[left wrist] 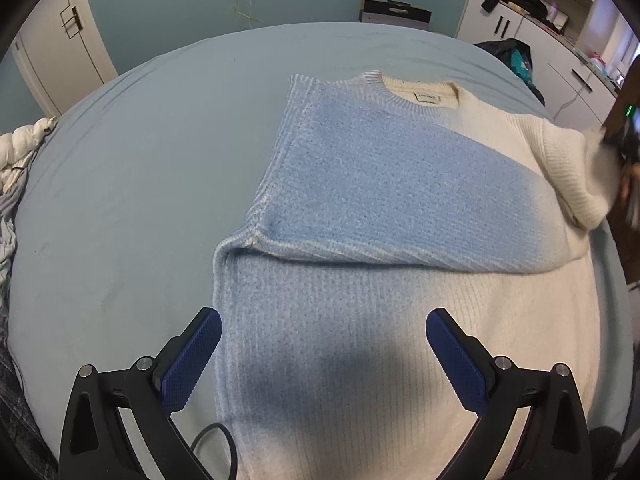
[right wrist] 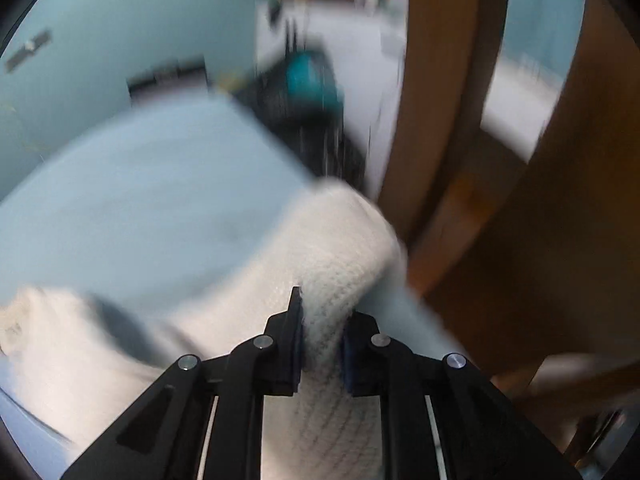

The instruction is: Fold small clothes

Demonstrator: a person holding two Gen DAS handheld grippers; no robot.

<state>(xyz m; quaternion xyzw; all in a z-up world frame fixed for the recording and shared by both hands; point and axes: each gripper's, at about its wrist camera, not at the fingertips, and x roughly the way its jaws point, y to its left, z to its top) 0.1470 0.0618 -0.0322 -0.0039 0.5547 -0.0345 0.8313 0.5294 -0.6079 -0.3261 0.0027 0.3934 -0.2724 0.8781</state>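
Bedsheet [left wrist: 140, 168], pale blue, fills most of the left wrist view and stretches away ahead of the left gripper [left wrist: 323, 356] to a teal wall. Spread on it is the sweater [left wrist: 360, 184], a knit fading from blue on one side to cream on the other. Its blue sleeve [left wrist: 380, 200] is folded across the chest, lying ahead of the spread jaws, while the sweater's lower body lies directly beneath and between them. The collar, with a small label, lies farther ahead, beyond the folded sleeve.

The left gripper's jaws stand wide apart with nothing clamped between them; its blue pads [left wrist: 192, 360] sit clear of the knit, one over the sheet just outside the sweater's edge, the other over the cream side.

The cream sleeve [right wrist: 328, 248] rises off the bed at the far side of the sweater. The right gripper [right wrist: 322, 338] is clenched on it, the knit pinched between its pads and bulging up ahead of the fingertips. That view is heavily blurred; beyond the jaws a wooden frame [right wrist: 440, 120] shows beside the bed.
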